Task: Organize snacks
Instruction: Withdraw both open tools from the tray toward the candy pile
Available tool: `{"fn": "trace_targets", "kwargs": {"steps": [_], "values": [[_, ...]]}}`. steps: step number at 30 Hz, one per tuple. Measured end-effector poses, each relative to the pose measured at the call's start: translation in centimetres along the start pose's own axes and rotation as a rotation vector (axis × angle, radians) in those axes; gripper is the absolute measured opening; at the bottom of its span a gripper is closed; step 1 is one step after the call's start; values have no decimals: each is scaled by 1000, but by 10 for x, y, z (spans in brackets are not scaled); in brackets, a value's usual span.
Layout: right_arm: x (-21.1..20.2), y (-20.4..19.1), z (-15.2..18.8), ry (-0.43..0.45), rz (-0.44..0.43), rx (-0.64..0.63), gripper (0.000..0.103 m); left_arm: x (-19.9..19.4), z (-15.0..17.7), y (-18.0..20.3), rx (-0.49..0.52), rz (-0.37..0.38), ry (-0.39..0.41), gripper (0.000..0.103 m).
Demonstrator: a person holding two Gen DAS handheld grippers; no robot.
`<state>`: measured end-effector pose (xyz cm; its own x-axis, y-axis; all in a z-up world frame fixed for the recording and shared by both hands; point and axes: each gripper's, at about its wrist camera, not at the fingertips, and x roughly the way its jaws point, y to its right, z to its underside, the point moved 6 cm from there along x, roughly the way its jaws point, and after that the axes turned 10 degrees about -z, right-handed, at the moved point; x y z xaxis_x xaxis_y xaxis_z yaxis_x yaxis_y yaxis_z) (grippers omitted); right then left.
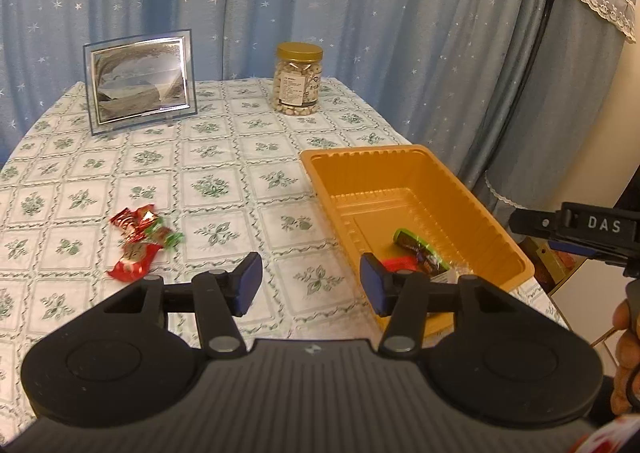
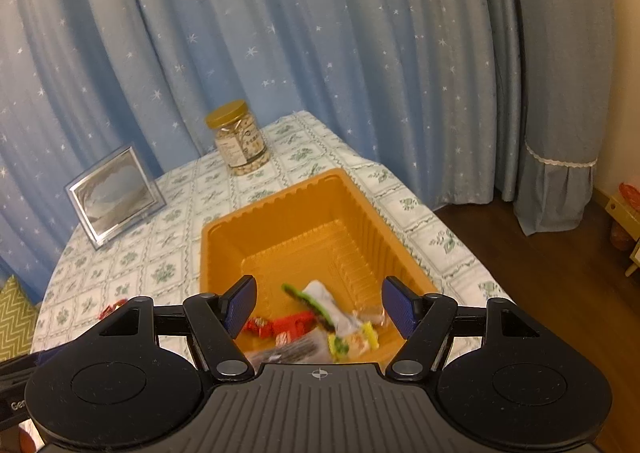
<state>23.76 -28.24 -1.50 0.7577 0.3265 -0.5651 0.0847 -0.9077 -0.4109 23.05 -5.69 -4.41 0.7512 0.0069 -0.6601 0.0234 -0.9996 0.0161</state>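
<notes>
An orange plastic tray (image 1: pixel 424 177) (image 2: pixel 288 213) sits near the table's right edge. Inside its near end lie several snack packets (image 2: pixel 316 321), red, green and white ones, blurred in the right wrist view; a green and brown packet (image 1: pixel 416 247) shows in the left wrist view. A small heap of red and green wrapped snacks (image 1: pixel 140 241) lies on the tablecloth to the tray's left. My left gripper (image 1: pixel 310 281) hangs open over the cloth between heap and tray, nothing between its pads. My right gripper (image 2: pixel 320 305) is open above the tray's near end, its pads apart from the packets below.
A gold-lidded jar of nuts (image 1: pixel 298 79) (image 2: pixel 240 143) and a glass picture frame (image 1: pixel 138 83) (image 2: pixel 114 195) stand at the back of the table. Blue starred curtains hang behind. The table edge and wooden floor (image 2: pixel 540 273) lie right of the tray. A hand (image 1: pixel 626 357) holds the other gripper.
</notes>
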Motion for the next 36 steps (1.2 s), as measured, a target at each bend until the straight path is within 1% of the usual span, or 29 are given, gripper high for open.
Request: {"fn": "trace_targets", "kwargs": {"steps": [2,7,10,13,16,26,36], "values": [[-5,-7,5,-4,-4,-12,69,-6,3,-3,2,-8,1,55],[-15,-25,16,-20,-19,-34,69,-24,10,-12,6,-28,4,58],[-17,-37,23,-29,-30,-54,69,-33,12,-19,5,-42,11,62],[-19,-51,29,-39,-40,-82,69,-42,14,-27,2,-60,14,64],[-19,-62,35,-52,-51,-99,69,-49,17,-34,-5,-76,16,70],[-15,-92,46,-80,-92,-149,69,-65,21,-57,-28,-119,20,76],[-9,-108,55,-98,-115,-172,69,-69,25,-74,-49,-147,19,81]]}}
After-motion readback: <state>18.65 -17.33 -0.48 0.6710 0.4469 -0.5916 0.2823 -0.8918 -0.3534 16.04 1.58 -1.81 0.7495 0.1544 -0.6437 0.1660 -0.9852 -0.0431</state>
